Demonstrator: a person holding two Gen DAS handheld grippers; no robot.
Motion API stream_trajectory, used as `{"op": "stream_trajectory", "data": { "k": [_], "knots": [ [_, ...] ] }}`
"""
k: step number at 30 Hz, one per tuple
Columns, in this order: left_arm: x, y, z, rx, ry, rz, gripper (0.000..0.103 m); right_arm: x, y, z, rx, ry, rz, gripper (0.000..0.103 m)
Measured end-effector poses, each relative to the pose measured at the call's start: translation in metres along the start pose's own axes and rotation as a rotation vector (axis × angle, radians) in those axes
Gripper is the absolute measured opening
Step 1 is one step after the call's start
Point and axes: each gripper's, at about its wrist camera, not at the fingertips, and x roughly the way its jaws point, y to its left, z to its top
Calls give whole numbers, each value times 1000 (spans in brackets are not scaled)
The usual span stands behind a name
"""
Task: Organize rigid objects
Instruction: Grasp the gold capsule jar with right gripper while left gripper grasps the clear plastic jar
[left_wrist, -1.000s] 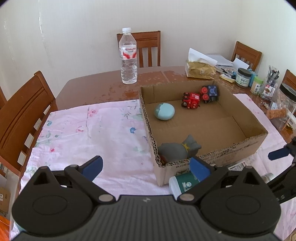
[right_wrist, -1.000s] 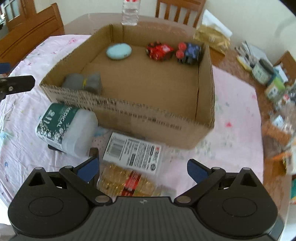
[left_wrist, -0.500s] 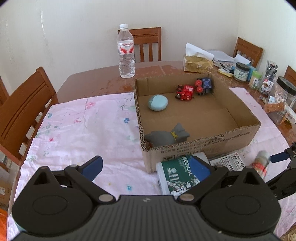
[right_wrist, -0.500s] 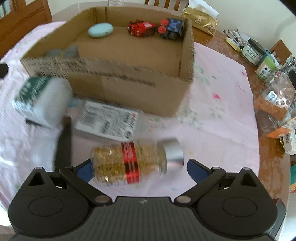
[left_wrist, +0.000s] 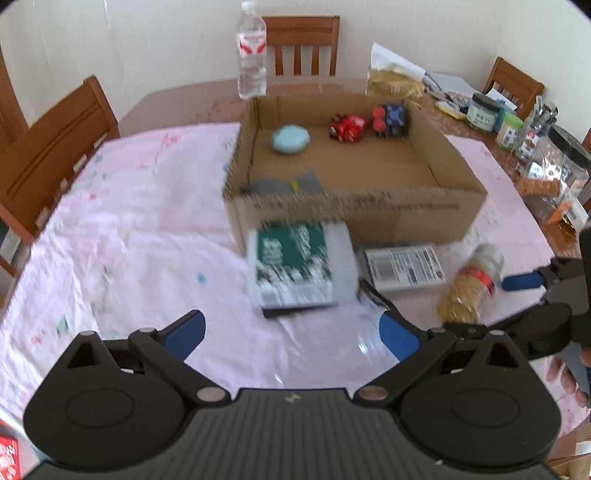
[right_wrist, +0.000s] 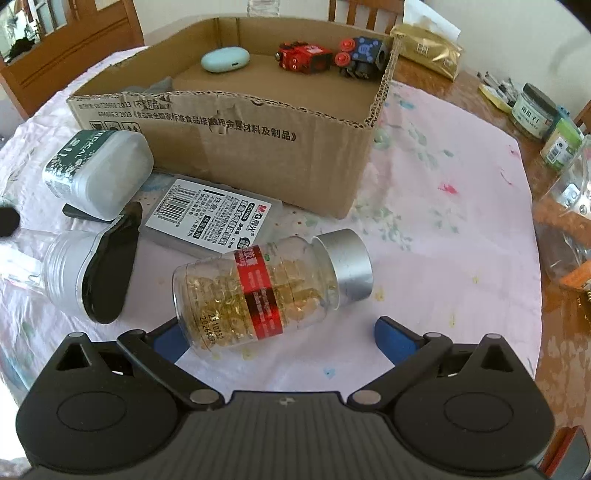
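Pill bottle (right_wrist: 273, 291) lies on its side just ahead of my right claw (right_wrist: 275, 332), both claws wide and empty. Risk: round glass rolls away on the cloth if one finger touches first. Box (right_wrist: 258, 147) sits beyond.

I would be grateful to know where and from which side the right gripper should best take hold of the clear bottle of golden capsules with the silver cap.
Probably across the round body at the red label, on the clear capsule bottle. It lies on its side on the pink floral cloth, silver cap pointing up-right. The open right gripper could come from above, fingers straddling the body across its axis, so it cannot roll away.
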Motion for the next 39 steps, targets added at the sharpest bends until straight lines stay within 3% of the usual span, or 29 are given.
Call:
{"op": "stream_trajectory", "data": {
  "k": [12, 18, 25, 32, 39],
  "knots": [
    [20, -26, -19, -108, 27, -3, 100, -4, -7, -9, -76, -39, 44, 103],
    [22, -27, -21, -98, 18, 45, 100, -3, -8, -8, -88, -41, 50, 103],
    [26, 0, -31, -104, 56, 124, 101, -2, -8, -8, -96, -42, 54, 103],
    [52, 11, -38, -168, 90, 98, 102, -3, -8, -9, -96, -53, 54, 103],
    [54, 10, -42, -136, 49, 87, 103, -5, -10, -15, -123, -91, 72, 103]
  ]
}}
